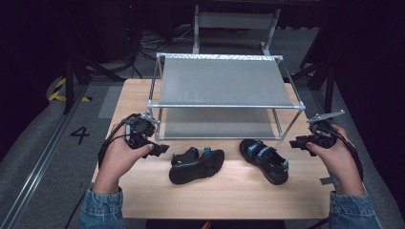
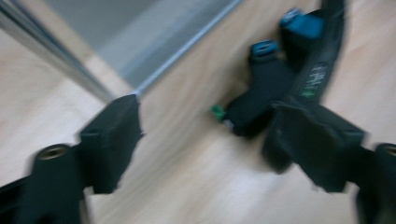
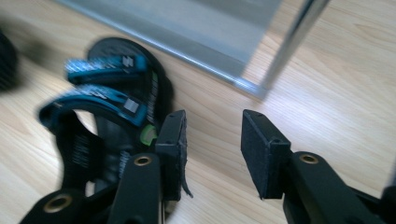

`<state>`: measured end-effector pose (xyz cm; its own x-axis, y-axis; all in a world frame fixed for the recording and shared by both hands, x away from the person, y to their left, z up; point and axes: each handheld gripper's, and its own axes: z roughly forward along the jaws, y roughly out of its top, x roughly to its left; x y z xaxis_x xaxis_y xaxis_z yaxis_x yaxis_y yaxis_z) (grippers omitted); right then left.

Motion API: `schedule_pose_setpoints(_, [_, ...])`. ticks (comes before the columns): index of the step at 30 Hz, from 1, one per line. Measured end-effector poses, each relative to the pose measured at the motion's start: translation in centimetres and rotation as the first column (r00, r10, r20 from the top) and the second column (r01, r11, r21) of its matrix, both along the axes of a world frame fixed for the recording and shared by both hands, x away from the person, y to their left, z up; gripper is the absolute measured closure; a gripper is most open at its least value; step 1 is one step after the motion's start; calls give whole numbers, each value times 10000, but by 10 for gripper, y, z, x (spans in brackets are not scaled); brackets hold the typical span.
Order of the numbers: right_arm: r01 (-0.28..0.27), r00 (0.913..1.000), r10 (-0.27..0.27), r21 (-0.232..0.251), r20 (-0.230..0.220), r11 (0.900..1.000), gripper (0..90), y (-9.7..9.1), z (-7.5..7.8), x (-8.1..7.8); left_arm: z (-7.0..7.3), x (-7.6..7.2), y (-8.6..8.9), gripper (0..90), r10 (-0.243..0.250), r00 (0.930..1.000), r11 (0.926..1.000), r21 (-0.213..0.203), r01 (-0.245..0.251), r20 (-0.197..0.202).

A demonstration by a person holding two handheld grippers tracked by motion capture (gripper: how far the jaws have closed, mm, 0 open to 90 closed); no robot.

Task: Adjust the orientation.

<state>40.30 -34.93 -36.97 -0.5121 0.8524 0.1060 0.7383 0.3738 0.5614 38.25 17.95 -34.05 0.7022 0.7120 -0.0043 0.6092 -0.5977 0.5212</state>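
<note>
1. A pale wooden surface (image 1: 229,191) sits mid-frame in the high view, with a metal-framed rack of 2 grey shelves (image 1: 224,83) standing on its far half.
2. 2 black sandals with blue straps lie in front of the rack: the left sandal (image 1: 197,164) rests tilted on its side just left of centre, and the right sandal (image 1: 264,160) lies sole-down, angled toward the lower right.
3. The 2 sandals are near each other but apart.
4. The left tool (image 1: 160,149), held in the person's left hand (image 1: 119,160), sits at the left of the frame, just beside the rack's front left leg and pointing toward the left sandal.
5. In the left gripper view its jaws stand wide apart with bare wood between them, and the blurred left sandal (image 2: 289,79) lies beyond the right-hand jaw.
6. The right tool (image 1: 297,141), in the right hand (image 1: 336,160), sits at the right edge, near the rack's front right leg.
7. In the right gripper view its jaws are parted moderately and hold nothing; the right sandal (image 3: 112,107) lies at the left, behind one jaw.
</note>
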Motion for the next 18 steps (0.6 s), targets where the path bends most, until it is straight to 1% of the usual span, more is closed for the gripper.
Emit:
schedule_pose_setpoints(1, [-47, 10000, 47, 123, -52, 9999, 626, 1, 0, 0, 0, -1, -2, 195, -8, 10000, 10000, -28, 8, -54])
schedule_pose_setpoints(2, [-137, 9999, 137, 70, -14, 9999, 626, 1, -1, 0, 1, -2, -4, 204, -145, 9999, 9999, 35, 145, -83])
schedule_pose_setpoints(3, [-162, 9999, 162, 51, -26, 9999, 624, 2, -1, -1, 0, -2, -6, 212, -200, 9997, 9998, -60, 199, -113])
schedule_pose_setpoints(4, [-244, 9997, 244, 61, -11, 9997, 619, 3, -2, -1, 1, -3, -7, 230, -292, 9995, 9996, 6, 292, -90])
schedule_pose_setpoints(5, [-244, 9997, 244, 61, -11, 9997, 619, 3, -2, -1, 1, -3, -7, 268, -292, 9995, 9996, 6, 292, -90])
schedule_pose_setpoints(6, [-319, 9995, 319, 92, -15, 9994, 613, 4, -3, -1, 2, -3, -9, 268, -295, 9994, 9996, 28, 296, -190])
schedule_pose_setpoints(7, [-384, 9992, 385, 197, -50, 9991, 613, 5, -5, -2, 3, -3, -11, 347, -370, 9991, 9993, 21, 370, -215])
schedule_pose_setpoints(8, [-333, 9994, 336, 271, -115, 9991, 614, 4, -6, -2, 4, -3, -14, 349, -454, 9988, 9989, 63, 455, -185])
schedule_pose_setpoints(9, [-283, 9994, 289, 312, -182, 9991, 617, 4, -6, -2, 3, -3, -17, 360, -479, 9988, 9988, -95, 478, -135])
schedule_pose_setpoints(10, [-240, 9994, 248, 324, -230, 9992, 618, 3, -6, -3, 3, -3, -17, 385, -479, 9988, 9988, -95, 478, -135])
schedule_pose_setpoints(11, [-183, 9994, 193, 329, -295, 9993, 621, 3, -6, -3, 2, -3, -21, 400, -712, 9972, 9972, -238, 706, -216])
schedule_pose_setpoints(12, [-168, 9994, 177, 293, -308, 9994, 620, 3, -6, -3, 2, -3, -21, 407, -712, 9972, 9972, -238, 706, -216])
schedule_pose_setpoints(13, [-168, 9994, 177, 293, -308, 9994, 620, 3, -6, -3, 1, -3, -23, 407, -781, 9968, 9965, -327, 774, -193])
schedule_pose_setpoints(15, [-99, 9996, 105, 233, -255, 9997, 621, 3, -5, -3, 2, -4, -27, 428, -901, 9953, 9952, -406, 887, -344])
schedule_pose_setpoints(16, [-89, 9996, 95, 217, -266, 9997, 622, 3, -5, -3, 1, -4, -29, 430, -957, 9948, 9945, -466, 941, -342])
schedule_pose_setpoints(17, [-112, 9995, 118, 194, -282, 9997, 620, 3, -6, -3, 0, -5, -31, 443, -963, 9949, 9935, -640, 941, -309])
schedule_pose_setpoints(18, [-112, 9995, 118, 194, -282, 9997, 620, 3, -6, -3, -1, -6, -33, 443, -1102, 9935, 9918, -690, 1080, -283])
